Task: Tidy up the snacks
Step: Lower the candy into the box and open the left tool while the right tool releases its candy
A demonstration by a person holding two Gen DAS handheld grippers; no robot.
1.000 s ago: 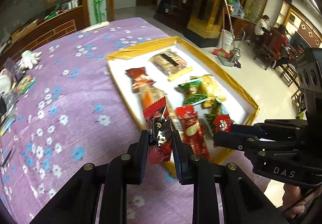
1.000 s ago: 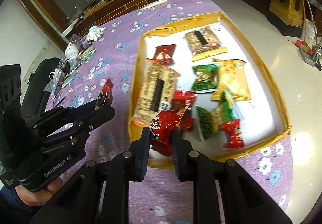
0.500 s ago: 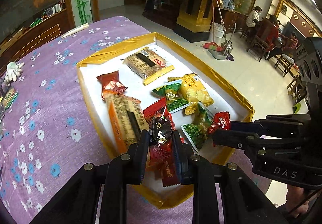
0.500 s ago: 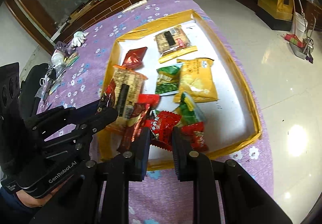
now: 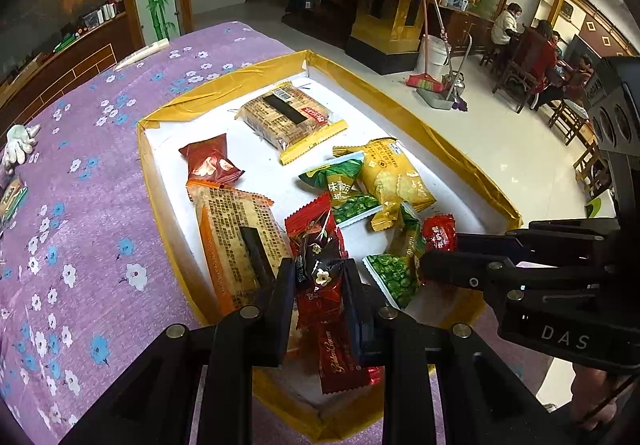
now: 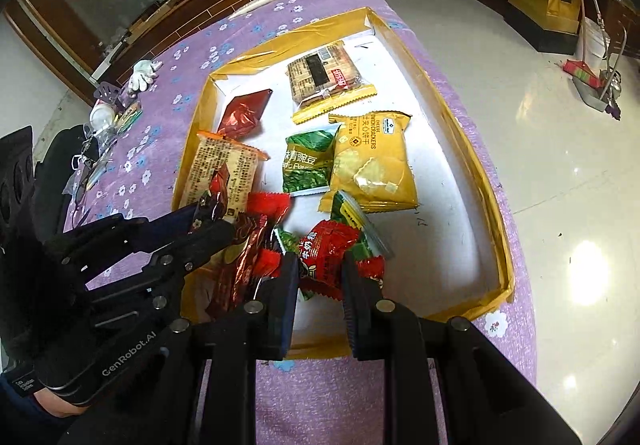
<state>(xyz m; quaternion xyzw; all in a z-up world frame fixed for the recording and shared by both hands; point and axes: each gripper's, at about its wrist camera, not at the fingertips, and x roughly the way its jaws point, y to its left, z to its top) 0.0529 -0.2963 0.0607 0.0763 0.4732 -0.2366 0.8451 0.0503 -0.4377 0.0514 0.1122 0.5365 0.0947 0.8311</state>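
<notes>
A white tray with gold rim sits on the purple flowered tablecloth and holds several snack packets. My left gripper is shut on a dark red candy packet above the tray's near left part; it also shows in the right wrist view. My right gripper is shut on a bright red candy packet over the tray's near edge; it also shows in the left wrist view. Below lie a long red wrapper, green pea packets and a yellow cracker bag.
An orange cracker pack, a brown cracker pack and a red foil packet lie in the tray. A white glove and small clutter lie on the cloth's far left. The table edge drops to the floor at right.
Both grippers have moved forward over the tray's near end, each still holding its packet. The tray looks closer and larger in both views.
</notes>
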